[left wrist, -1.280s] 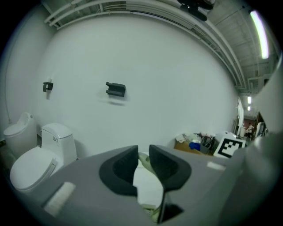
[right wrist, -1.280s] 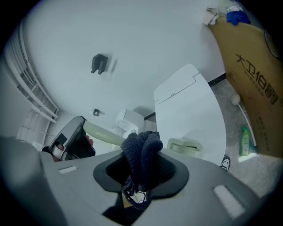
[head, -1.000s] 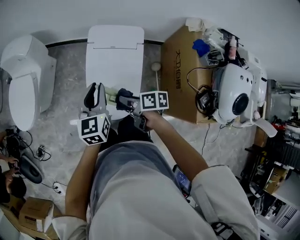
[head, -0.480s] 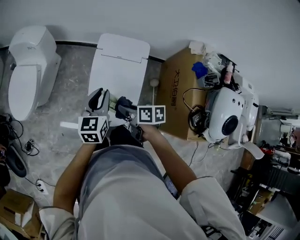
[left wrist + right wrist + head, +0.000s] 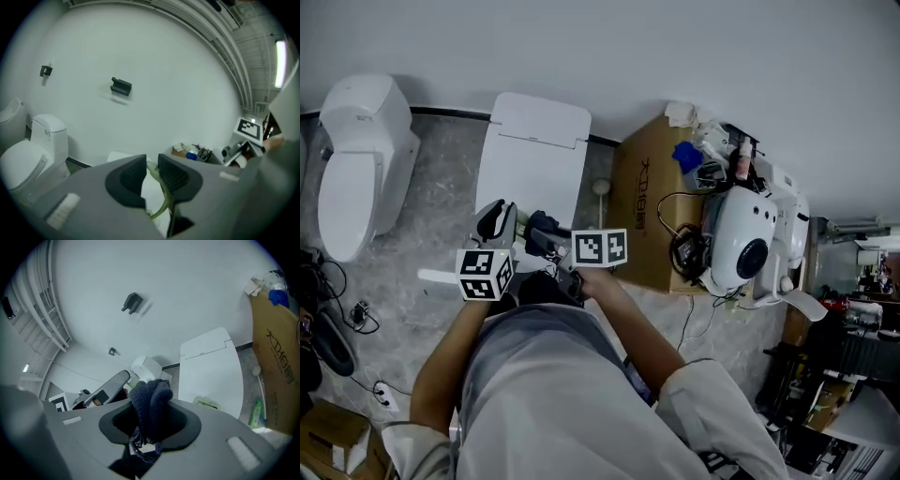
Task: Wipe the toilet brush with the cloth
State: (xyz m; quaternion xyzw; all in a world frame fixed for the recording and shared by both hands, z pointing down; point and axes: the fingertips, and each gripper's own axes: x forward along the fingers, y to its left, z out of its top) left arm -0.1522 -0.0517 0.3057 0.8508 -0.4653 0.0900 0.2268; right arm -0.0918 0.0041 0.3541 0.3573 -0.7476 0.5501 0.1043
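Shift since 0.5 s ago: both marker cubes sit a little lower in the head view, and the lidded toilet and the box have slid down with them; the two claws are as close together as before.
Left claw (image 5: 151,164): jaws narrow, pinched on a pale green curved part of the toilet brush (image 5: 153,171); raised and aimed at the wall.
Right claw (image 5: 151,417): closed on a bunched dark blue knit cloth (image 5: 151,399); the cloth bulges above the jaws and frayed threads hang below.
Brush location: off the floor, in the left claw, over the front end of the lidded toilet (image 5: 534,155), just beside the cloth; contact between the two cannot be told.
Floor (image 5: 441,197): grey mottled stone; loose cables (image 5: 333,281) at the left edge.
Wall (image 5: 656,47): plain white; a small dark bracket (image 5: 121,86) is fixed to it.
Second toilet (image 5: 356,159): white, left of the lidded one, apart from it.
Cardboard box (image 5: 642,187): brown, printed, right of the lidded toilet, against the wall; a blue item (image 5: 684,155) and clutter lie at its far end.
Gap between toilet and box: a white round-headed item (image 5: 600,187) and a green bottle (image 5: 256,411).
White rounded machine (image 5: 741,234): right of the box, dark round lens, black cable running to it.
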